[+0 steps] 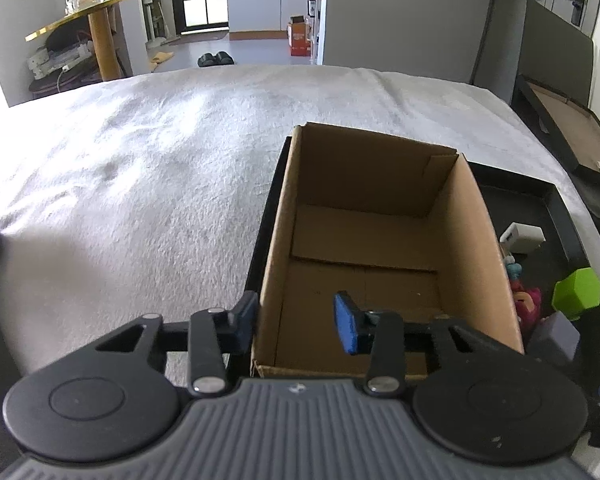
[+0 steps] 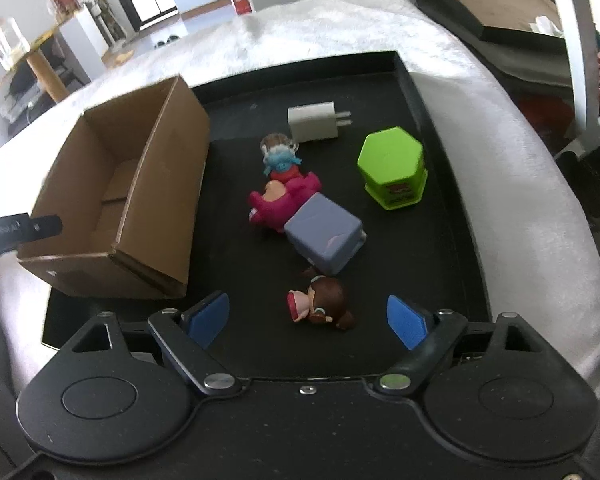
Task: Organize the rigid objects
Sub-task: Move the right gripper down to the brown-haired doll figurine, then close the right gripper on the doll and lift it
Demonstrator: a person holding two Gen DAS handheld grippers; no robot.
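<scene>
An open, empty cardboard box (image 1: 380, 248) stands on a black tray (image 2: 432, 240); it also shows in the right wrist view (image 2: 112, 204). My left gripper (image 1: 296, 322) is open and straddles the box's near left wall, one finger outside, one inside. My right gripper (image 2: 308, 320) is open, and a small brown-haired doll figure (image 2: 320, 304) lies on the tray between its fingers. Further on lie a lilac block (image 2: 324, 232), a pink toy (image 2: 280, 200), a blue-haired figure (image 2: 280, 156), a white charger (image 2: 314, 122) and a green hexagonal container (image 2: 392, 164).
The tray rests on a white fluffy cover (image 1: 140, 168). A dark flat box (image 2: 488, 4) sits beyond the tray on the right. A gold-edged side table (image 1: 96, 12) with a glass bottle stands at the far left.
</scene>
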